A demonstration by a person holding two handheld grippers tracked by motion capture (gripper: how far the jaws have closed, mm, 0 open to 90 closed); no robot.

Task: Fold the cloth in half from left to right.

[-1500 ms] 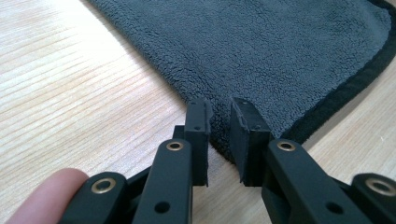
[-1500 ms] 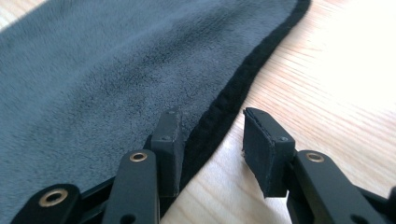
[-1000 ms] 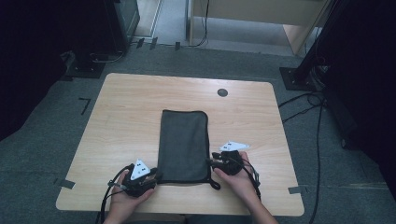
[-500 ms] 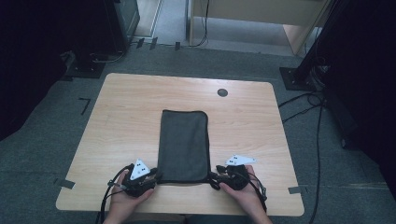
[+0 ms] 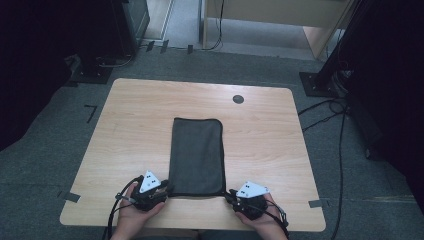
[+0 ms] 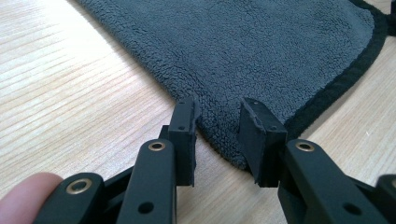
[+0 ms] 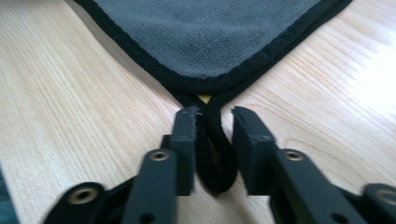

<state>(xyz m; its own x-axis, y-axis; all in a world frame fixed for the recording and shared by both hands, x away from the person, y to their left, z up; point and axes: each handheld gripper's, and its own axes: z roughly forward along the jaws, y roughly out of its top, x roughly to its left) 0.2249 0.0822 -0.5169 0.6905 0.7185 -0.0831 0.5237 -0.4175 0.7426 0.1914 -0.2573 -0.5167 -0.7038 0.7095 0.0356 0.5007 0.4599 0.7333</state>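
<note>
A dark grey cloth [image 5: 197, 155] with black trim lies flat and folded on the wooden table [image 5: 150, 110], its long side running away from me. My left gripper [image 5: 165, 186] sits at the cloth's near left corner. In the left gripper view its jaws [image 6: 217, 109] stand apart astride that corner [image 6: 224, 140], and the cloth is not bunched. My right gripper [image 5: 231, 194] is at the near right corner. Its jaws [image 7: 215, 114] have just been closing around the black hanging loop [image 7: 217, 158], and a sliver of wood shows beside the right pad.
A round black grommet [image 5: 238, 99] sits near the table's far edge. Cables [image 5: 340, 125] trail over the grey floor on the right, near a dark stand base [image 5: 320, 82]. Both hands rest close to the table's front edge [image 5: 200, 229].
My right gripper has slid toward me along the cloth's right edge to the near right corner. The left gripper and the cloth have stayed put.
</note>
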